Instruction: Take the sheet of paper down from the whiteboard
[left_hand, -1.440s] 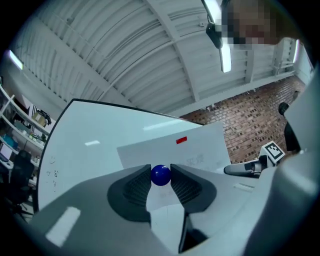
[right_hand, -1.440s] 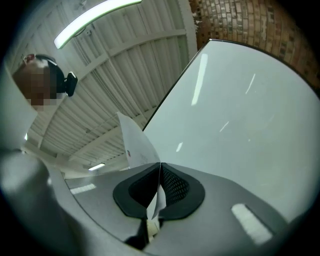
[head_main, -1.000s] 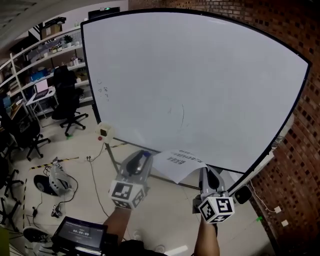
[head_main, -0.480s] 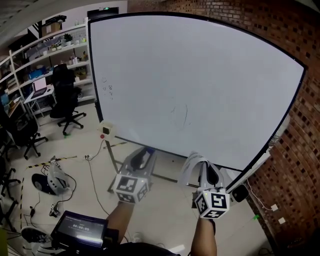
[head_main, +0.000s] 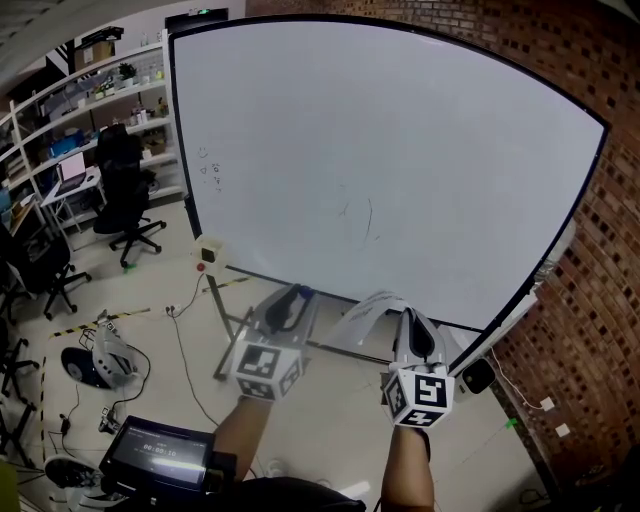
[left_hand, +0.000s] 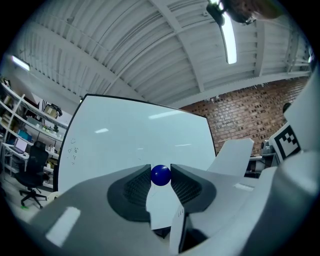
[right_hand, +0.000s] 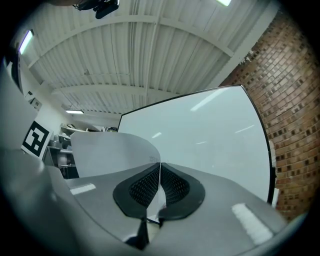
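Sheet (head_main: 366, 311) now curled off the whiteboard (head_main: 400, 150), pinched in right tool (head_main: 408, 322); blue ball (left_hand: 161, 175) gripped in left tool (head_main: 289, 304).

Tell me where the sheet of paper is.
The sheet of paper is pinched in the right tool, at the head view's lower middle, near the whiteboard's lower edge.

Whiteboard (head_main: 400, 170) fills the upper centre of the head view, with the brick wall (head_main: 590, 300) at right and the shelves (head_main: 100, 90) at far left. Lower centre, the left gripper (head_main: 290, 300) pinches a ball (left_hand: 160, 175). Beside it on the right, the right gripper (head_main: 411, 322) clamps the sheet of paper (head_main: 365, 312), which curls between the two grippers.
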